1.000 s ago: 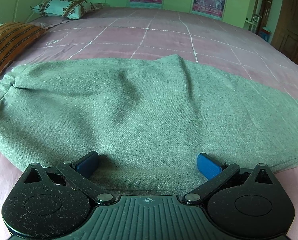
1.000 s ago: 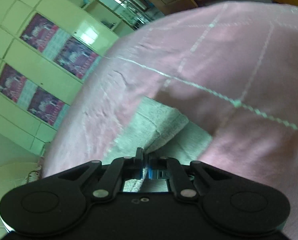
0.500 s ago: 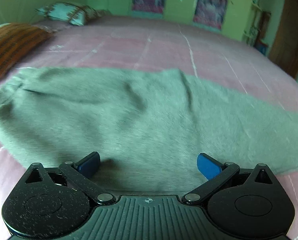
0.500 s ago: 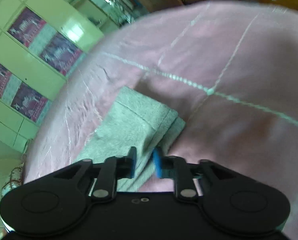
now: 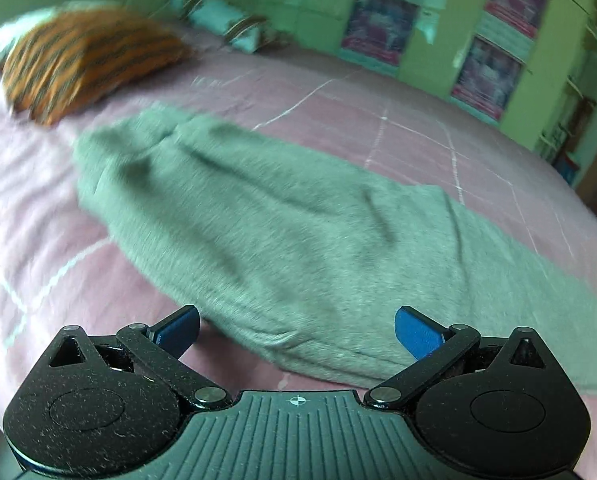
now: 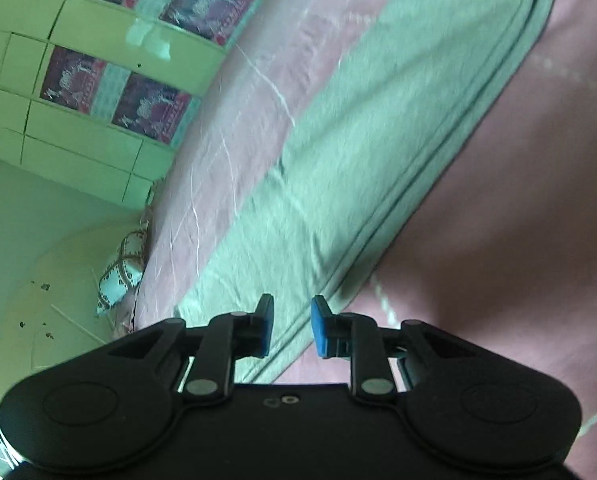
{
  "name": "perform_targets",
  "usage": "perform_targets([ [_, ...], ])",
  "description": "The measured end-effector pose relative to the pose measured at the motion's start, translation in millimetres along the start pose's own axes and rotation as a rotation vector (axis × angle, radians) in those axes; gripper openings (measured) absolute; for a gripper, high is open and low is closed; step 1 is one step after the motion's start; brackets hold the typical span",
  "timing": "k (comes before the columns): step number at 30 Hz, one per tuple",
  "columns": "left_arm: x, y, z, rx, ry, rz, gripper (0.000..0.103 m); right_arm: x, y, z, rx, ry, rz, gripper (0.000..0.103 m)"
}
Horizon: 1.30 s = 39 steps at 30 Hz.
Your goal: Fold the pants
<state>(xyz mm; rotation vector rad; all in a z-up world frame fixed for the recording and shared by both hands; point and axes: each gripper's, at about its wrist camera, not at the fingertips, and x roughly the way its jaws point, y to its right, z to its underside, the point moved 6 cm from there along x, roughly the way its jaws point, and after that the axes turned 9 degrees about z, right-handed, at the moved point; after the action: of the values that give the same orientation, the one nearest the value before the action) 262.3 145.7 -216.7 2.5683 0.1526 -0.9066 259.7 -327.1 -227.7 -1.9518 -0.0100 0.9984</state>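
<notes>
Grey-green pants (image 5: 290, 236) lie flat on the pink bedspread (image 5: 58, 248), folded lengthwise, running from upper left to lower right in the left wrist view. My left gripper (image 5: 296, 330) is wide open and empty, just above the pants' near edge. In the right wrist view the pants (image 6: 358, 152) stretch away as a long layered strip. My right gripper (image 6: 292, 330) is partly open and empty, over the strip's near edge.
An orange striped pillow (image 5: 86, 64) and a patterned cushion (image 5: 222, 24) lie at the head of the bed. Green cupboards with posters (image 5: 486, 68) stand behind the bed. The patterned cushion also shows in the right wrist view (image 6: 122, 276).
My right gripper opened, let go of the pants' hem and swung along the leg. My left gripper stayed open and turned left, away from the cloth.
</notes>
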Motion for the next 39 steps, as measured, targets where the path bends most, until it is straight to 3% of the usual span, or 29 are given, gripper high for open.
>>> perform_targets([
  [6, 6, 1, 3, 0.014, -0.009, 0.015, 0.103, 13, 6, 2, 0.043, -0.001, 0.030, 0.010],
  [9, 6, 5, 5, 0.015, -0.011, 0.014, 0.103, 7, -8, 5, -0.045, 0.032, 0.036, 0.000],
  [12, 3, 6, 6, 0.015, -0.011, 0.014, 0.103, -6, -10, 10, -0.073, 0.064, 0.016, 0.000],
  [17, 2, 8, 6, 0.033, -0.024, 0.006, 0.103, 17, 11, 15, -0.032, 0.020, 0.057, 0.000],
  [24, 2, 12, 5, 0.049, -0.023, -0.003, 0.103, 1, 6, 15, -0.080, 0.013, 0.064, 0.005],
  [25, 2, 13, 4, 0.060, -0.021, -0.003, 0.103, -14, 6, 6, -0.091, 0.065, 0.056, 0.013],
  [29, 5, 17, 5, 0.075, -0.030, -0.008, 0.103, -52, 19, -43, -0.094, 0.261, 0.056, 0.015],
  [30, 7, 17, 6, 0.076, -0.034, -0.013, 0.103, -54, 30, -57, -0.062, 0.281, 0.070, 0.015],
  [32, 9, 17, 6, 0.074, -0.044, -0.019, 0.103, -50, 65, -80, -0.008, 0.287, 0.205, 0.010],
  [33, 8, 16, 7, 0.068, -0.044, -0.016, 0.103, -47, 81, -86, 0.045, 0.239, 0.220, 0.000],
  [34, 8, 14, 7, 0.057, -0.041, -0.011, 0.103, -56, 92, -91, 0.108, 0.231, 0.152, 0.000],
  [35, 7, 13, 7, 0.045, -0.038, -0.007, 0.103, -72, 97, -94, 0.115, 0.300, 0.174, 0.000],
  [36, 8, 11, 7, 0.031, -0.036, -0.005, 0.103, -89, 101, -97, 0.109, 0.385, 0.210, 0.020],
  [37, 10, 10, 6, 0.021, -0.038, -0.006, 0.103, -103, 109, -101, 0.143, 0.436, 0.181, 0.019],
  [39, 12, 11, 7, 0.029, -0.043, -0.020, 0.103, -109, 122, -109, 0.220, 0.438, 0.136, 0.019],
])
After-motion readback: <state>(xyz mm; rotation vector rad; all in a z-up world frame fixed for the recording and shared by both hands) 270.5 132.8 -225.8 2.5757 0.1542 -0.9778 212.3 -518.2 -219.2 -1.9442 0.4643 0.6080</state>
